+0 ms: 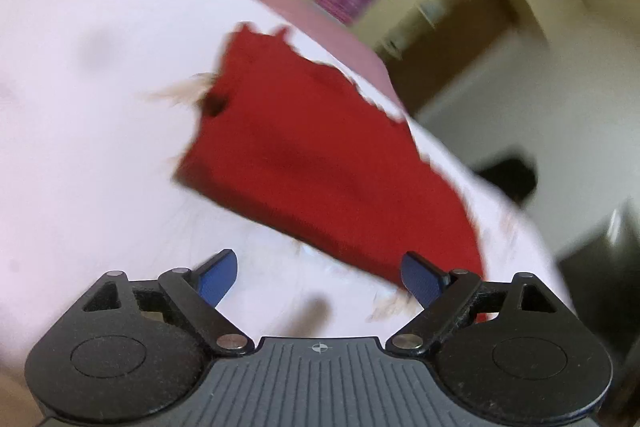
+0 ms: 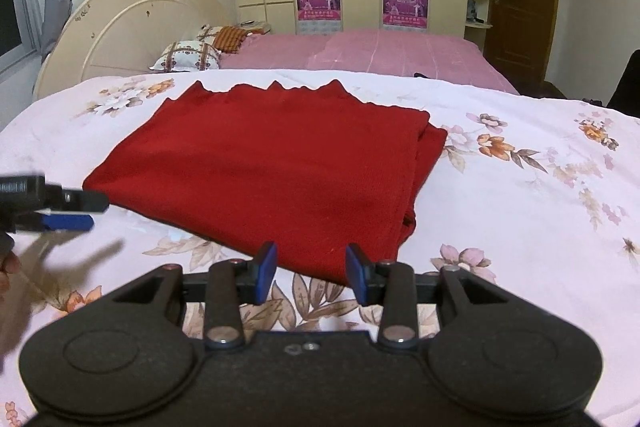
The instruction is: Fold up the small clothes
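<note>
The red garment (image 2: pixel 264 167) lay folded flat on the floral bedspread (image 2: pixel 520 187), just ahead of your right gripper (image 2: pixel 311 275), whose fingers stood apart and empty. Your left gripper (image 1: pixel 320 277), fingers also spread wide, hovered beside the cloth's near-left corner. For the next fold, you needed both near corners pinched evenly before lifting.
</note>
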